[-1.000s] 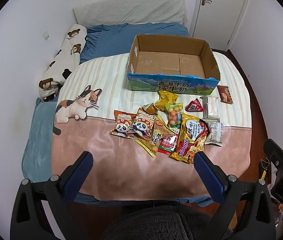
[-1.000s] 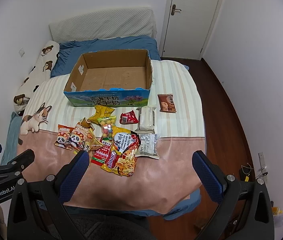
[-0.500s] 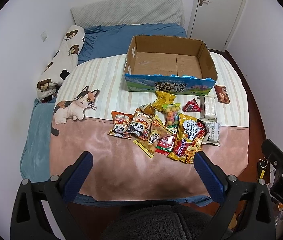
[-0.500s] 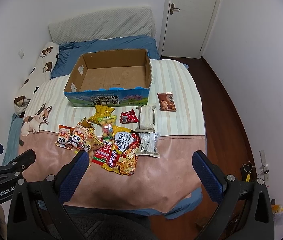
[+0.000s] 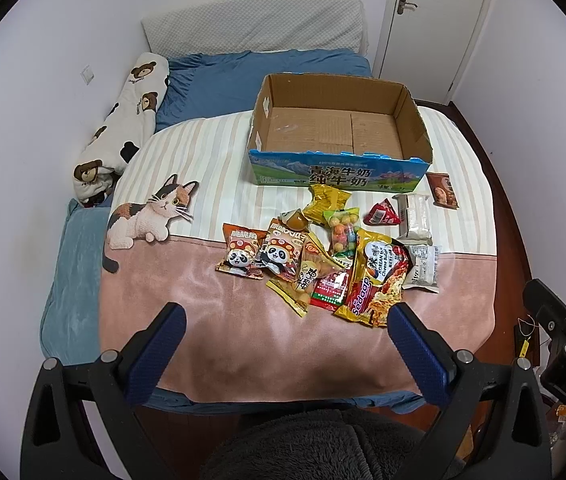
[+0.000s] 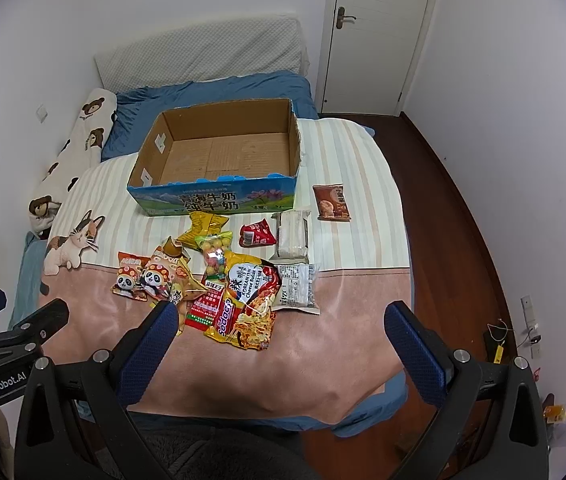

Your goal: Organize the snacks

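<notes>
An open, empty cardboard box (image 5: 339, 136) with a blue printed front stands on the bed; it also shows in the right wrist view (image 6: 223, 160). Several snack packets lie in a loose pile in front of it: a yellow noodle pack (image 5: 375, 280) (image 6: 247, 304), two panda packs (image 5: 259, 256) (image 6: 139, 280), a red pouch (image 5: 381, 214), a white bar pack (image 5: 415, 216) and a brown packet (image 5: 442, 190) (image 6: 331, 202) lying apart at the right. My left gripper (image 5: 283, 344) is open and empty above the bed's near edge. My right gripper (image 6: 279, 344) is open and empty there too.
The bed carries a pink and striped blanket (image 5: 211, 320) with a cat print (image 5: 151, 212). A bear-print pillow (image 5: 123, 132) lies at the left along the wall. A white door (image 6: 379, 36) and dark wood floor (image 6: 459, 216) are at the right.
Both grippers have shifted slightly, so the box and snacks sit a little differently in the views. Both stay open and nothing on the bed has moved.
</notes>
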Demonstrator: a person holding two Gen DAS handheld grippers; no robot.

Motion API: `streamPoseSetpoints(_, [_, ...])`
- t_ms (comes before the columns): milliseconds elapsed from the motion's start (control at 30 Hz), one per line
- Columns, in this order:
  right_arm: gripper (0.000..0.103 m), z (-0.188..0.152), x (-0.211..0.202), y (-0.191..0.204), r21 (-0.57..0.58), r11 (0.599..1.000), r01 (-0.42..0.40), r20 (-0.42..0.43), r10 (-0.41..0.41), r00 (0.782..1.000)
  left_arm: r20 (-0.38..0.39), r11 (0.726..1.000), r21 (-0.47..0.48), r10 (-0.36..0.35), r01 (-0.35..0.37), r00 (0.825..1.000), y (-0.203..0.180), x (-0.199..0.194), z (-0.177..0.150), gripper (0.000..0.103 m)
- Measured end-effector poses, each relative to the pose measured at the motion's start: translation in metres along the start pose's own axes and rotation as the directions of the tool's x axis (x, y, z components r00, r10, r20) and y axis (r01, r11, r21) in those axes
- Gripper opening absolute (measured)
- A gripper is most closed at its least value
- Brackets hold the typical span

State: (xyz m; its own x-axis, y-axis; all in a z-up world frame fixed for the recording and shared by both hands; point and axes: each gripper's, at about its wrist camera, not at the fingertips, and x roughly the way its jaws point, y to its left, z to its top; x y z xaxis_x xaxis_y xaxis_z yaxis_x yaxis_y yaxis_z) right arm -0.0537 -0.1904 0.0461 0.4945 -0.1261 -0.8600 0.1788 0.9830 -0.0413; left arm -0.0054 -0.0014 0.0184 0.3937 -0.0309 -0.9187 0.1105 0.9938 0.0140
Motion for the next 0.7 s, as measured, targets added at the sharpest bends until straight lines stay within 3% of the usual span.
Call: streamPoseSetpoints(700, [0.103, -0.0022, -0.0063, -0.0028, 0.012, 1.0, -0.002, 0.014, 0.002, 1.0, 0.01, 1.0, 0.002, -0.004, 0.004, 1.0, 0.0008, -0.0072, 0.0048, 0.103])
